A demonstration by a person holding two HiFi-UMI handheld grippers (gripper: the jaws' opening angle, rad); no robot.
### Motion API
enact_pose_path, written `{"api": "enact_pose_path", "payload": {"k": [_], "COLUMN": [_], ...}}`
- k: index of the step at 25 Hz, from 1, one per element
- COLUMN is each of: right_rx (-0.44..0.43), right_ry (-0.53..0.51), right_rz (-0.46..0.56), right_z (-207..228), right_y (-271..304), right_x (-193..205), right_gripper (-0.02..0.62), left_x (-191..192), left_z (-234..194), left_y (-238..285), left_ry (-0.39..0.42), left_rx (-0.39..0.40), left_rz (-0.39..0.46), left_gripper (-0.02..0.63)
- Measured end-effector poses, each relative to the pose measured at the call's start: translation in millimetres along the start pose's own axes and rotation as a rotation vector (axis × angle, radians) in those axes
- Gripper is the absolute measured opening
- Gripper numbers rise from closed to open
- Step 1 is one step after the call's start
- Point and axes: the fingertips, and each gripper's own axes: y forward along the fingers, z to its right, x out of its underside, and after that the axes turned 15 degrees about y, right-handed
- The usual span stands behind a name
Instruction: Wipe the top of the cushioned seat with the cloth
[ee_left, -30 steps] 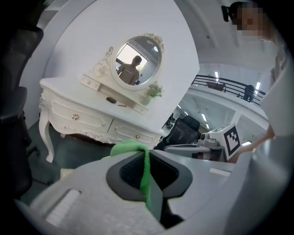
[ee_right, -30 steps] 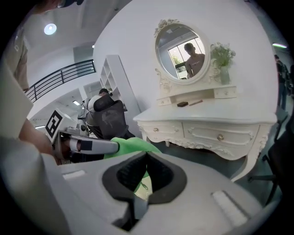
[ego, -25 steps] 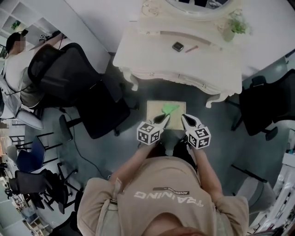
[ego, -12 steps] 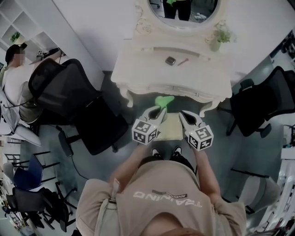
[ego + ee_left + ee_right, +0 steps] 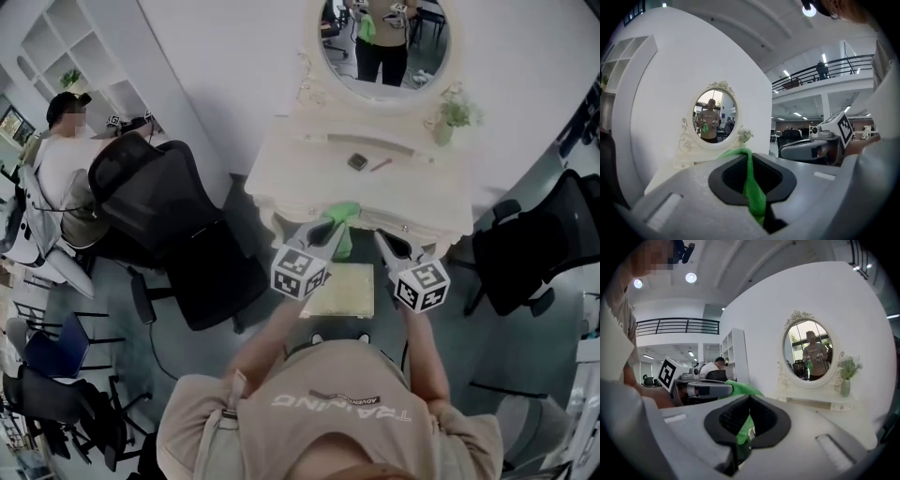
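Note:
The cushioned seat point(image 5: 343, 290) is a pale yellow square on the floor in front of my body, below both grippers. My left gripper point(image 5: 325, 232) is shut on the green cloth point(image 5: 343, 223), which hangs by the front edge of the dressing table. In the left gripper view the green cloth point(image 5: 753, 185) runs down between the closed jaws of the left gripper point(image 5: 758, 208). My right gripper point(image 5: 382, 241) is held level beside it, shut, a little apart from the cloth. In the right gripper view the right gripper point(image 5: 740, 446) points past the hanging green cloth point(image 5: 743, 389).
A white dressing table point(image 5: 412, 192) with an oval mirror point(image 5: 384, 42), a small plant point(image 5: 450, 117), a dark small item point(image 5: 357, 161) and a pen point(image 5: 382, 164) stands just beyond the seat. Black office chairs stand left point(image 5: 178, 220) and right point(image 5: 539, 248). A person point(image 5: 66, 164) sits far left.
Both grippers have risen and moved forward from over the seat toward the dressing table, the left one carrying the green cloth. The seat now shows below the grippers.

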Motion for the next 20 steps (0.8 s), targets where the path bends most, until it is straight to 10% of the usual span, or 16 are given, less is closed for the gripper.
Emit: {"api": "enact_pose_path", "payload": {"k": [6, 20], "right_rx": [-0.01, 0.091], "right_ry": [-0.169, -0.202], "right_rz": [-0.027, 0.143], "right_z": [-7.2, 1.3], "right_y": [-12.9, -44.1], "right_x": [-29.6, -70.9], "right_gripper": [0.005, 0.005], "left_x": [-36.0, -62.4], "left_z": [-1.7, 2.2], "left_y": [4.3, -16.1], "left_ry": [0.044, 0.137], "left_rx": [-0.049, -0.228], "left_rz": [0.043, 0.093], "left_gripper": [0.025, 0.025]}}
